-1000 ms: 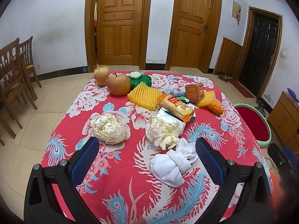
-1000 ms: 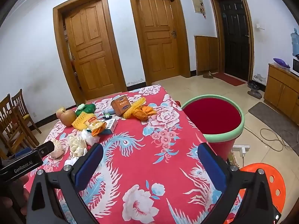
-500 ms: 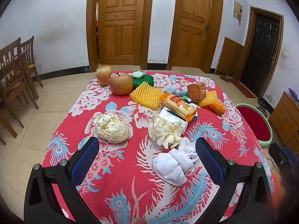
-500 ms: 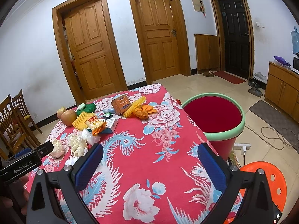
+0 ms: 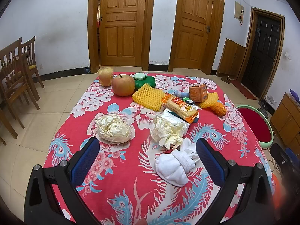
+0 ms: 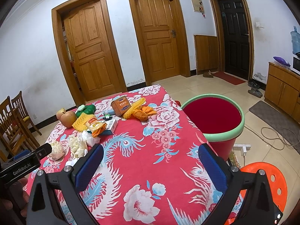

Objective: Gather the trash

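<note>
Trash lies on a red flowered tablecloth [image 5: 131,178]: a crumpled white tissue wad [image 5: 173,166], two crumpled plastic bags [image 5: 113,128] [image 5: 167,130], a yellow foam net [image 5: 149,96], an orange snack wrapper [image 5: 181,107], a small orange box [image 5: 198,93]. A red bin with a green rim [image 6: 215,120] stands at the table's right side. My left gripper [image 5: 148,153] is open, just short of the tissue wad. My right gripper [image 6: 150,164] is open and empty over the tablecloth [image 6: 146,150].
An apple [image 5: 122,84], a cut apple [image 5: 105,76] and a green lidded container [image 5: 145,80] sit at the far end. Wooden chairs [image 5: 13,71] stand left. An orange stool [image 6: 270,183] and a power strip [image 6: 241,147] are on the floor near the bin.
The left gripper has drifted slightly left and forward over the table. The right gripper has barely moved. Both stay open.
</note>
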Tool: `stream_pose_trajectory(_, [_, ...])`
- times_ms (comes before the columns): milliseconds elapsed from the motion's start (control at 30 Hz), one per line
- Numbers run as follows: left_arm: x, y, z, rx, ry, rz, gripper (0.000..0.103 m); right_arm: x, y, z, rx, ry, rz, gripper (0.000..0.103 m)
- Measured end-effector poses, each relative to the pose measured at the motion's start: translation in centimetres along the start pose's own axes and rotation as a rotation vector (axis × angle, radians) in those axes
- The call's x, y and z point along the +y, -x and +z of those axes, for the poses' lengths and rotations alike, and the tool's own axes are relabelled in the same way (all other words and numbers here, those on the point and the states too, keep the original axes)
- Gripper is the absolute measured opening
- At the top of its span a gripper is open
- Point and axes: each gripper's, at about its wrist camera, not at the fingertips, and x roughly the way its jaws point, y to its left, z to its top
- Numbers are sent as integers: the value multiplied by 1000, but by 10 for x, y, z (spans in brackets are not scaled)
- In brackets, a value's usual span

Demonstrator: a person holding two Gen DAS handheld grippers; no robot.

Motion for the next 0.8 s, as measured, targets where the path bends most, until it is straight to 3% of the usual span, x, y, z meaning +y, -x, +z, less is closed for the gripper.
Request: stream_pose_trajectory(800, [-3,-3,-8,2,-6,0,101,-1,0,0,1,-3,1,103])
